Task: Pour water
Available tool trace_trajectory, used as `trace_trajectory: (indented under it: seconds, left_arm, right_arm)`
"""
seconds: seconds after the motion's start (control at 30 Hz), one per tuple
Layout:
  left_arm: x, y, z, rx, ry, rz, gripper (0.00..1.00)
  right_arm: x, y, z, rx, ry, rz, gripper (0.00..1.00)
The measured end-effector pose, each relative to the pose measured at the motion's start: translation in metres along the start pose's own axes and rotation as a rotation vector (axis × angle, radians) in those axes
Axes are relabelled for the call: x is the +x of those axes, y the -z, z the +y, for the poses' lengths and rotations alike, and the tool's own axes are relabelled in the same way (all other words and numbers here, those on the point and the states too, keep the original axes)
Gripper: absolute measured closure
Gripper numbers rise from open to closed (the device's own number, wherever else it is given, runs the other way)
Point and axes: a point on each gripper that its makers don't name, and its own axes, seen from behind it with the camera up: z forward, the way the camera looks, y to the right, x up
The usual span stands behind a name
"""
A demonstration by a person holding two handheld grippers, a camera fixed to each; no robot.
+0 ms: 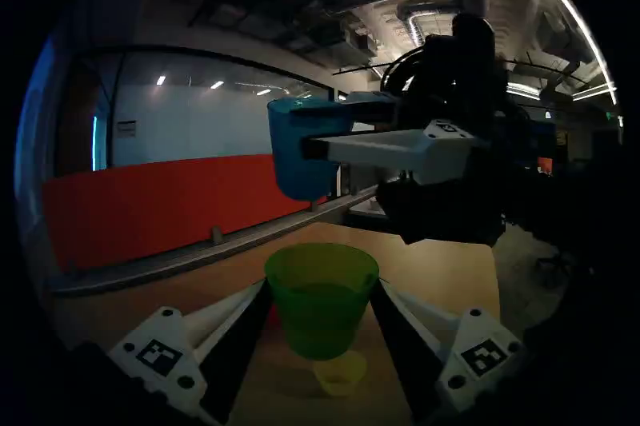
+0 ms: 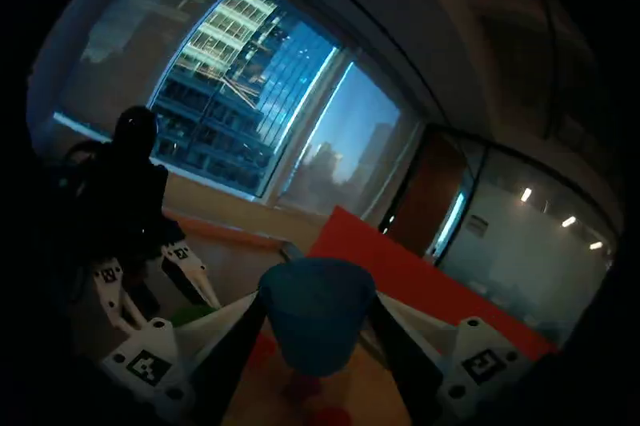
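My left gripper (image 1: pixel 322 286) is shut on a translucent green cup (image 1: pixel 322 314), held upright low over the wooden table (image 1: pixel 432 266); a liquid line seems to show inside it. Above and slightly left of it hangs a blue cup (image 1: pixel 298 150), near upright, gripped from the right by my right gripper (image 1: pixel 320 134). In the right gripper view the blue cup (image 2: pixel 316 322) sits between my right gripper's (image 2: pixel 318 298) fingers. The left gripper (image 2: pixel 172 310) with the green cup (image 2: pixel 190 316) shows lower left, a person's dark figure behind it.
A small yellow object (image 1: pixel 340 374) lies on the table under the green cup, with a red one (image 1: pixel 274 316) beside it. Red pieces (image 2: pixel 262 346) also lie on the table below the blue cup. A red wall panel (image 1: pixel 160 202) and a glass partition stand beyond the table edge.
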Motion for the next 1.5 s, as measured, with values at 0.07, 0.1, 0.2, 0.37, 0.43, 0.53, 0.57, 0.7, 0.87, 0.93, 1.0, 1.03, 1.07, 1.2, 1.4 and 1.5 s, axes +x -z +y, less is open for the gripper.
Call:
trace_trajectory:
  seconds: [0.07, 0.1, 0.2, 0.37, 0.43, 0.53, 0.57, 0.7, 0.87, 0.93, 1.0, 1.03, 1.07, 1.2, 1.4, 1.5]
  left_arm:
    - [0.0, 0.0, -0.001, 0.004, -0.003, -0.001, 0.15]
    - [0.0, 0.0, -0.002, 0.005, -0.004, -0.001, 0.16]
    - [-0.001, 0.0, -0.004, 0.01, -0.004, -0.003, 0.15]
    - [-0.002, 0.001, -0.008, 0.015, 0.0, -0.004, 0.16]
    - [-0.003, 0.001, -0.01, 0.021, 0.0, -0.006, 0.16]
    - [-0.005, 0.002, -0.015, 0.031, -0.001, -0.01, 0.15]
    - [-0.006, 0.003, -0.017, 0.035, -0.001, -0.012, 0.16]
    - [-0.01, 0.005, -0.026, 0.056, 0.001, -0.019, 0.16]
    - [-0.017, 0.009, -0.041, 0.091, 0.001, -0.034, 0.16]
    - [-0.019, 0.012, -0.047, 0.104, 0.0, -0.039, 0.16]
    - [-0.021, 0.014, -0.052, 0.116, -0.002, -0.044, 0.16]
    - [-0.022, 0.016, -0.054, 0.121, -0.003, -0.046, 0.16]
    - [-0.023, 0.017, -0.056, 0.126, -0.005, -0.048, 0.16]
    - [-0.026, 0.022, -0.066, 0.147, -0.011, -0.055, 0.16]
    - [-0.029, 0.026, -0.076, 0.168, -0.021, -0.067, 0.16]
    - [-0.033, 0.024, -0.078, 0.171, -0.024, -0.079, 0.16]
  right_arm:
    - [0.001, 0.001, -0.002, 0.015, -0.072, 0.006, 0.11]
    - [0.001, 0.001, -0.002, 0.02, -0.102, 0.008, 0.11]
    - [0.0, 0.002, -0.002, 0.03, -0.183, 0.011, 0.11]
    - [0.0, 0.002, -0.004, 0.052, -0.302, 0.011, 0.1]
    - [0.0, 0.003, -0.002, 0.056, -0.336, 0.015, 0.11]
    - [-0.001, 0.005, 0.003, 0.053, -0.366, 0.018, 0.11]
    - [-0.002, 0.007, 0.005, 0.05, -0.371, 0.018, 0.11]
    - [-0.014, 0.012, 0.015, 0.022, -0.364, 0.003, 0.1]
    - [-0.031, 0.02, 0.025, -0.011, -0.36, -0.022, 0.1]
    - [-0.037, 0.025, 0.03, -0.025, -0.36, -0.028, 0.1]
    - [-0.043, 0.03, 0.035, -0.038, -0.359, -0.032, 0.11]
    - [-0.045, 0.032, 0.039, -0.047, -0.36, -0.033, 0.11]
    - [-0.048, 0.035, 0.042, -0.054, -0.36, -0.034, 0.1]
    - [-0.06, 0.045, 0.053, -0.083, -0.365, -0.042, 0.11]
    - [-0.075, 0.06, 0.064, -0.116, -0.363, -0.052, 0.1]
    - [-0.083, 0.064, 0.067, -0.126, -0.363, -0.055, 0.1]
